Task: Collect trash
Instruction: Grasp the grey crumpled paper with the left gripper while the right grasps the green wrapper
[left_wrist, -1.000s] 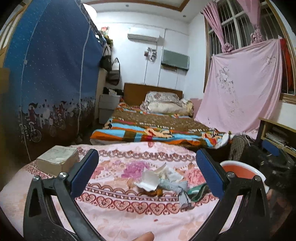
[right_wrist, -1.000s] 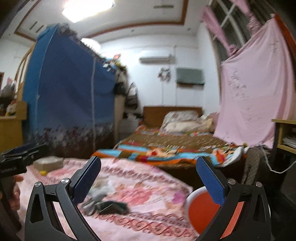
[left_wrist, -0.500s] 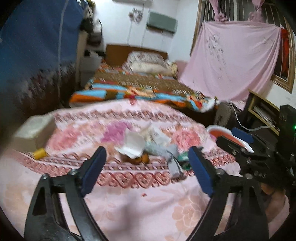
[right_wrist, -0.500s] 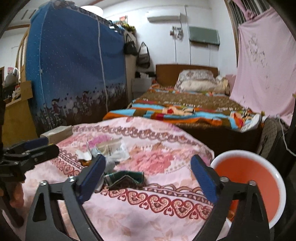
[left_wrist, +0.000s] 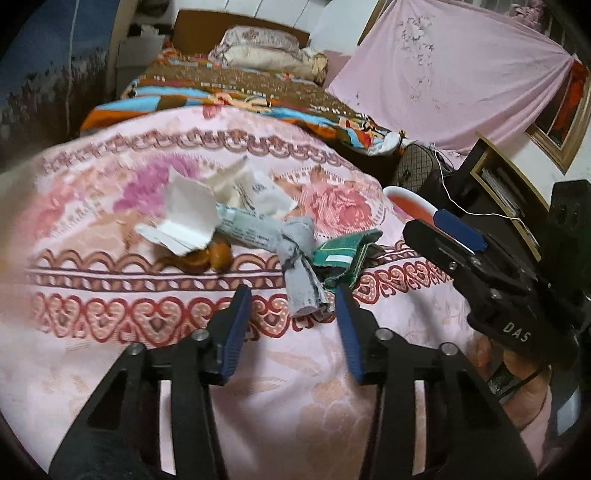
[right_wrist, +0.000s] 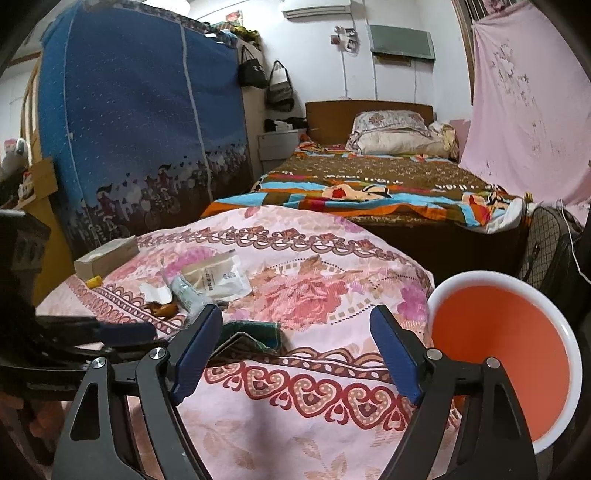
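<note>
A heap of trash lies on the pink flowered cloth (left_wrist: 110, 362): torn white paper (left_wrist: 184, 214), a grey rolled paper (left_wrist: 295, 258), a green wrapper (left_wrist: 343, 254), a brown peel (left_wrist: 207, 258) and a white packet (right_wrist: 221, 277). My left gripper (left_wrist: 293, 302) points down at the near end of the grey roll. Its jaws are closing with the roll's end between them, and the pads are not pressing on it. My right gripper (right_wrist: 295, 325) hovers over the green wrapper (right_wrist: 255, 330), wide, jaws closing slightly, with nothing gripped. An orange bin with a white rim (right_wrist: 498, 354) stands to its right.
A tissue box (right_wrist: 105, 256) and a small yellow object (right_wrist: 93, 281) sit at the cloth's far left. A bed (right_wrist: 369, 184) lies beyond, with a blue wardrobe (right_wrist: 140, 129) on the left. A person's hand (left_wrist: 524, 384) holds the right gripper's handle.
Both grippers tipped downward and came closer to the trash heap. The left jaws narrowed a lot around the grey roll's end. The right jaws narrowed a little.
</note>
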